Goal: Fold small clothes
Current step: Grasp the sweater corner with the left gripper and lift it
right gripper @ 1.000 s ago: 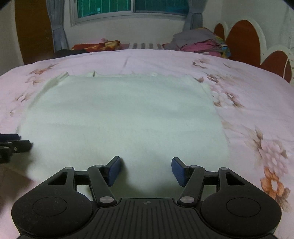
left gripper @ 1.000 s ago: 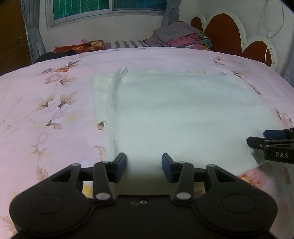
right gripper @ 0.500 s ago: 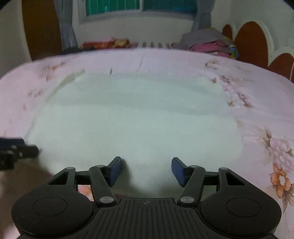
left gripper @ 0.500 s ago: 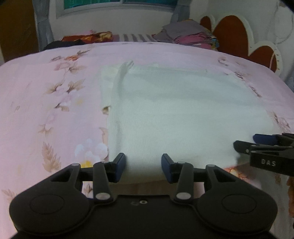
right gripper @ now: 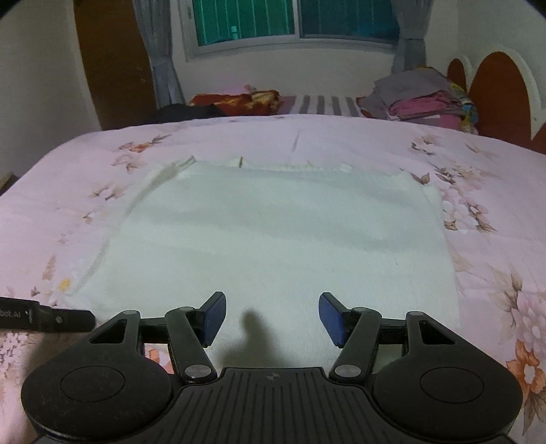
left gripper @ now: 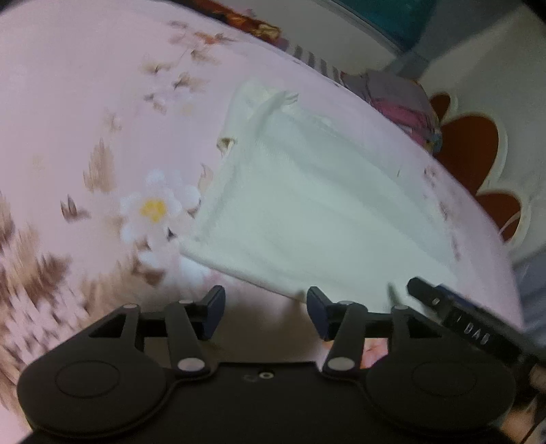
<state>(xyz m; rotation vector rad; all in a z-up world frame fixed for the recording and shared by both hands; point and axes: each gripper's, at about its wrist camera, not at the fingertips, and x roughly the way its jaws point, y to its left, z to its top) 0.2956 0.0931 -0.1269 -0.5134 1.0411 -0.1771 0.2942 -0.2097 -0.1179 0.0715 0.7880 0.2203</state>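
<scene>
A pale white-green cloth (right gripper: 273, 246) lies flat on the pink flowered bedspread (right gripper: 494, 211). It also shows in the left wrist view (left gripper: 317, 211), blurred and tilted. My left gripper (left gripper: 266, 312) is open and empty, just before the cloth's near left corner. My right gripper (right gripper: 272, 317) is open and empty, over the cloth's near edge. The right gripper's finger shows at the right of the left wrist view (left gripper: 443, 300). The left gripper's finger shows at the left of the right wrist view (right gripper: 51, 317).
A stack of folded clothes (right gripper: 423, 99) sits at the far right by the red-and-white headboard (right gripper: 501, 88). A red patterned blanket (right gripper: 239, 100) and a striped cloth (right gripper: 324, 104) lie at the far edge under the window (right gripper: 293, 20).
The left gripper has swung and tilted sharply toward the cloth's near left corner; its view is blurred. The right gripper has drawn back a little and risen. Both stay open.
</scene>
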